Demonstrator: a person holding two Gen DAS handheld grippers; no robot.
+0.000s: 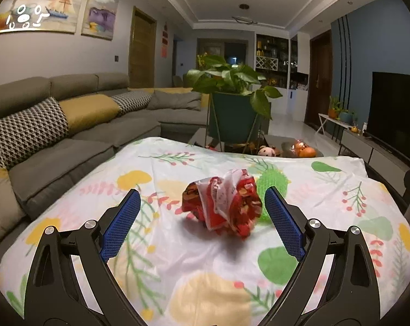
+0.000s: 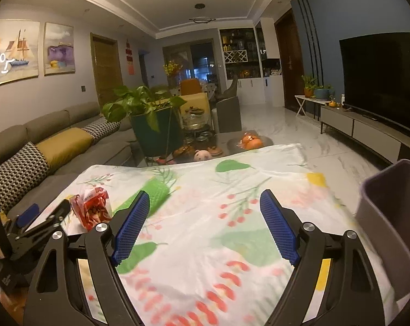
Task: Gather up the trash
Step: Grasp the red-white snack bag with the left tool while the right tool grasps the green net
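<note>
Between the spread jaws of the left gripper (image 1: 202, 203), a crumpled wrapper (image 1: 222, 203) lies crosswise.

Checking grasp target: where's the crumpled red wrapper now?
Crumpled red-and-white plastic wrapper lies on the floral cloth, between the open left tongs, beside a green mesh ball.

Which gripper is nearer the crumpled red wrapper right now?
Left. The left gripper is open with the red wrapper between its fingers; the right gripper is open off to the wrapper's right, over bare cloth.
</note>
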